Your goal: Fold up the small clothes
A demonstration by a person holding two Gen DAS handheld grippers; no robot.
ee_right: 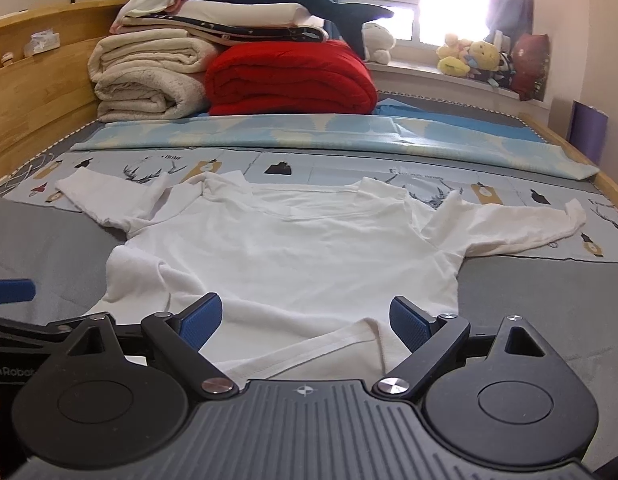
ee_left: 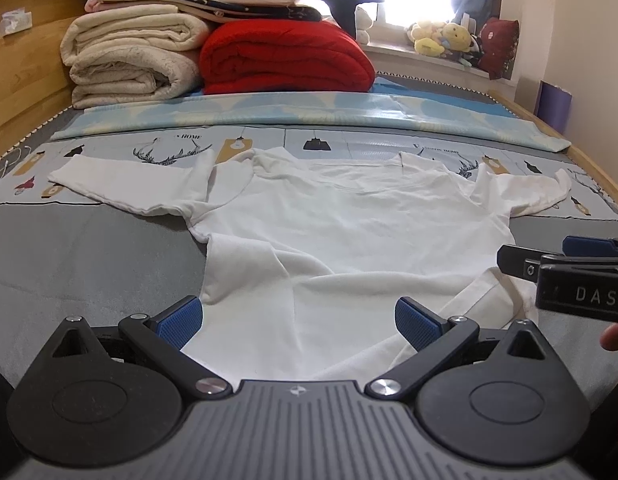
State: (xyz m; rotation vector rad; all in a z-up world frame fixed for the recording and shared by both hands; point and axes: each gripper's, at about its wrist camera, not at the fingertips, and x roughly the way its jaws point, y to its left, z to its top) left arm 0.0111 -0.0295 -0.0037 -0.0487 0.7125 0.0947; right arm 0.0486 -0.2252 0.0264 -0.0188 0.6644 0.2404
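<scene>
Both claws (ee_left: pixel 297 320) (ee_right: pixel 305 322) tilted down, agape

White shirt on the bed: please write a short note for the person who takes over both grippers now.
Left gripper: open, holding nothing, above the shirt's near hem.
Right gripper: open, holding nothing, above the hem beside the left one.
White shirt: lies spread on the bed, collar far from you, both sleeves out to the sides. The near right hem corner is turned over.
Done: shirt laid out. No fold of sleeves or body is made.
Left: flatten the corner, fold sleeves in, then fold the body.
</scene>
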